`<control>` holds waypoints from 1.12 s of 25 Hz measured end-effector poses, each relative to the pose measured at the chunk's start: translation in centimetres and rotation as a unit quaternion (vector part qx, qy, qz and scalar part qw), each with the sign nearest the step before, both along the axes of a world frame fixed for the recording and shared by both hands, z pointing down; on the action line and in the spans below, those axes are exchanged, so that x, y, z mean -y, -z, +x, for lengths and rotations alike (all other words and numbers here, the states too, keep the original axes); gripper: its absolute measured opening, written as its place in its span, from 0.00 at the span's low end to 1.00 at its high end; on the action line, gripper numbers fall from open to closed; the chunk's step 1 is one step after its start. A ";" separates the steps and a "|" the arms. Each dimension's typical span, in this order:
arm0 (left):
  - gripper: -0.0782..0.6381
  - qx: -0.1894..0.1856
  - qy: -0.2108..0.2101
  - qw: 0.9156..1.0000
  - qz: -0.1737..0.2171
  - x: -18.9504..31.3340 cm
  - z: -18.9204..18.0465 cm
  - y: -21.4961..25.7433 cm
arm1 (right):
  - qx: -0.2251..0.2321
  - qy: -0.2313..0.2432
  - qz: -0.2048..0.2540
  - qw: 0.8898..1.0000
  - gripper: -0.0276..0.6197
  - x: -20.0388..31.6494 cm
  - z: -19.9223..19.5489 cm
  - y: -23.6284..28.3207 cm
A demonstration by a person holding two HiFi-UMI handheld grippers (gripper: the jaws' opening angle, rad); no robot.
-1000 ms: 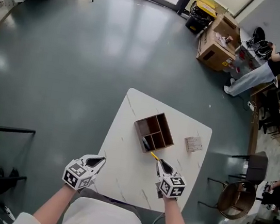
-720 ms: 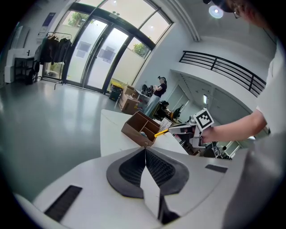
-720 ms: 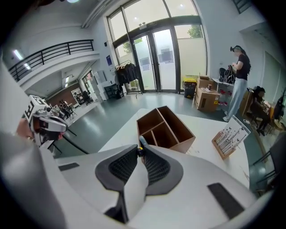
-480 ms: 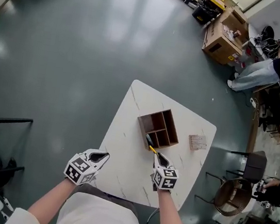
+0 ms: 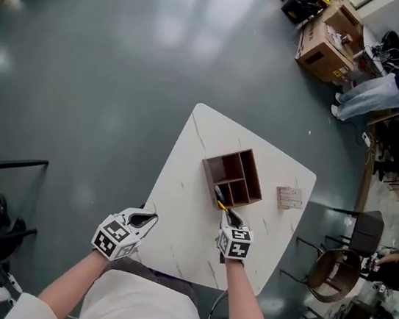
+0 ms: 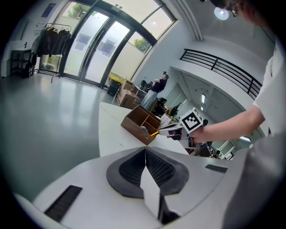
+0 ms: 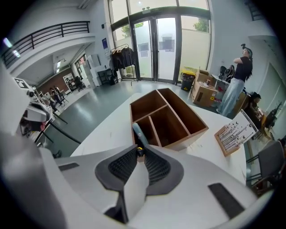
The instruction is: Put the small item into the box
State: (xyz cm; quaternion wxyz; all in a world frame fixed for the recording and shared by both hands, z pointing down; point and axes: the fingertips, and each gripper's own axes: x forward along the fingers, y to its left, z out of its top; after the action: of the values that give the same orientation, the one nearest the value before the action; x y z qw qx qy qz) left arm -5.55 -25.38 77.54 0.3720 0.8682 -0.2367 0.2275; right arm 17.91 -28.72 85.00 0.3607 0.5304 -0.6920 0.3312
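Left tool (image 5: 144, 220): jaws pressed together, nothing between them. It hangs over the counter (image 5: 178, 204) edge, well apart from the box (image 5: 255, 174) on its near-left side, as it was a second ago. No role in this step so far.

Right tool (image 5: 230, 215): jaws closed on the small item (image 5: 219, 197), a slim pen-like piece, yellow at the gripped end and grey-blue at the free end. Change over the last second: this tool has advanced toward the box. The item's free end, earlier just short of the box's near corner, now crosses the near wall. In the right gripper view the free end (image 7: 137, 134) leans over the near-left compartment, the smaller one beside the divider. Whether it touches the box's floor, I cannot tell.

Judgement: transport is nearly finished and the item is lined up with a compartment. What remains is a little more descent and then parting the jaws. Risk: the item catches on the wall and tips outward.

Right of the box, near it, lies a flat card of small parts (image 5: 289, 198), untouched.
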 end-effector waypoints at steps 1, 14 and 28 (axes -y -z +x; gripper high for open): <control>0.13 0.000 0.002 1.000 -0.001 0.1 -0.2 -0.1 | -0.001 0.001 -0.002 1.000 0.14 0.0 -0.1 -0.3; 0.13 -0.003 -0.004 1.000 -0.006 0.2 -0.8 -0.6 | 0.014 -0.017 0.001 1.000 0.20 -0.7 -0.7 0.7; 0.13 -0.002 -0.031 0.999 0.015 -1.8 0.8 1.6 | 0.041 -0.028 0.057 0.997 0.16 -4.6 -0.7 6.8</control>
State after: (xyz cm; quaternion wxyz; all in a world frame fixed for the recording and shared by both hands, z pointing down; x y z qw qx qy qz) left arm -4.71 -23.60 75.93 0.3526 0.8810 -0.2124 0.2334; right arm 17.20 -24.11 78.20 0.2918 0.5555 -0.7088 0.3222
